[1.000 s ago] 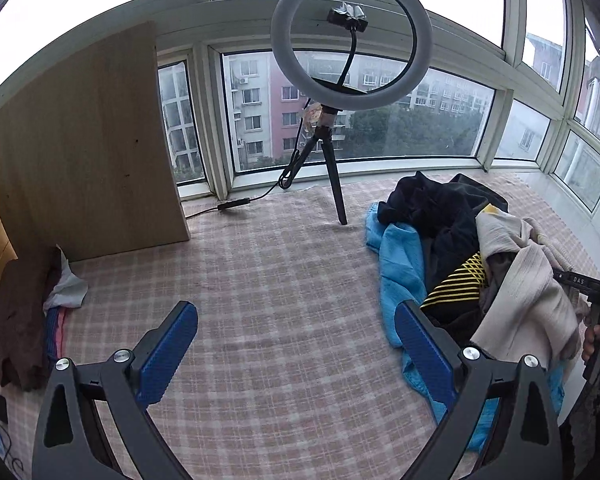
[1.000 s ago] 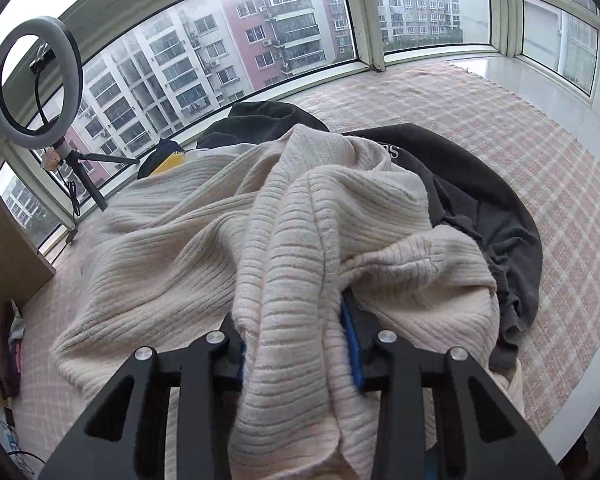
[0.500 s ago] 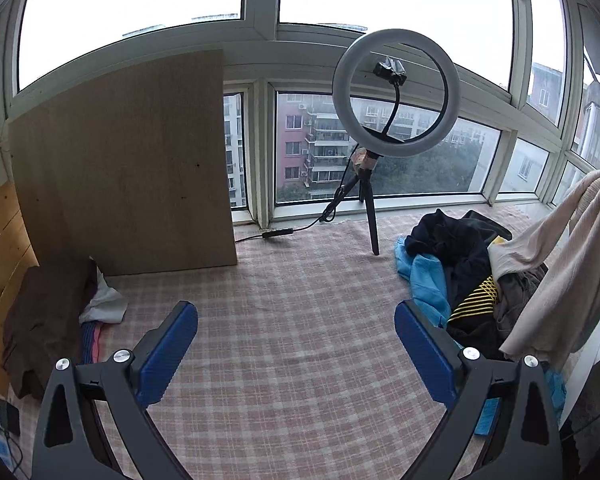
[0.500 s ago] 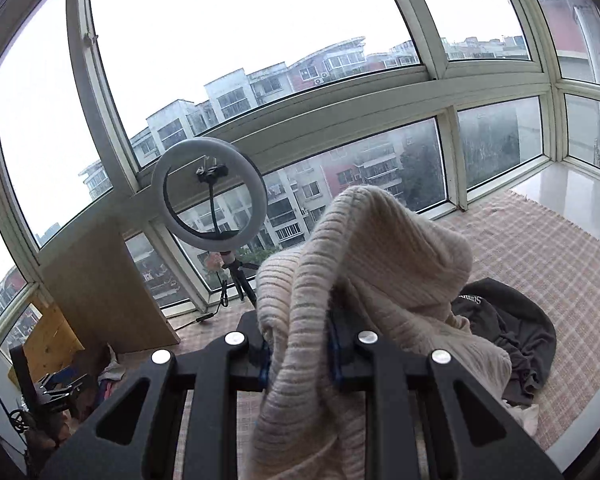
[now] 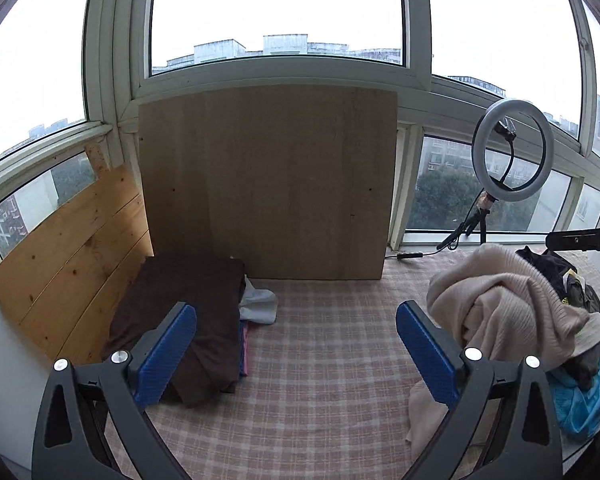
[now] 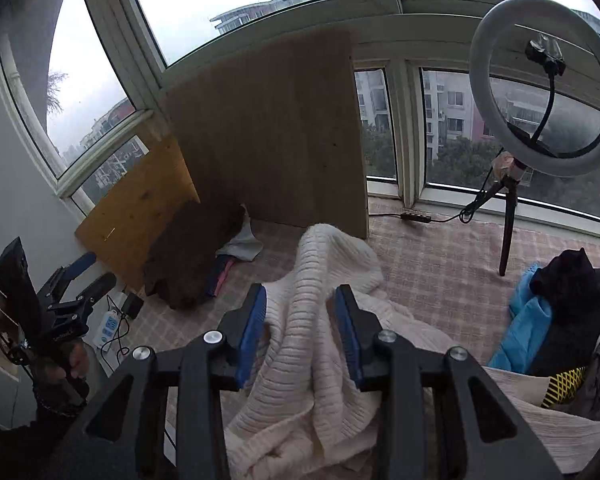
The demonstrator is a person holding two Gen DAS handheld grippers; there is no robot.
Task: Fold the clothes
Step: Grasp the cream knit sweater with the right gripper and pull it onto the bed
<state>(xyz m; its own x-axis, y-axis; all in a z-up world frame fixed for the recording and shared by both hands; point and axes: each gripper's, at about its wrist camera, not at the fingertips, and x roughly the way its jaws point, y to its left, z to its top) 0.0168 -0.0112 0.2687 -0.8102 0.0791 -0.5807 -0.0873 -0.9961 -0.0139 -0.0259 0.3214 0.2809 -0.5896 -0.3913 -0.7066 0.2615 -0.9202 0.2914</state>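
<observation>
A cream ribbed sweater (image 6: pixel 312 264) lies bunched on the checked mat (image 6: pixel 428 248). One fold of it runs up between the blue pads of my right gripper (image 6: pixel 302 292). Its jaws are opening and the pads stand slightly off the knit. The left wrist view shows the same sweater (image 5: pixel 500 304) heaped at the right, leaning on the pile of unfolded clothes (image 5: pixel 576 400). My left gripper (image 5: pixel 296 312) is open and empty above the mat (image 5: pixel 320 380). It also appears at the left edge of the right wrist view (image 6: pixel 80 276), held in a hand.
A folded brown garment (image 5: pixel 204 288) tops a small stack by the wooden boards (image 5: pixel 268 184). A ring light (image 6: pixel 480 92) on a tripod stands by the window, its cable along the sill. Black and blue clothes (image 6: pixel 568 292) lie to the right. A power strip (image 6: pixel 108 326) lies beyond the mat's left edge.
Both views have swung left toward the wooden boards. The right gripper lifted the sweater off the pile, carried it left and down onto the mat, and its jaws have widened.
</observation>
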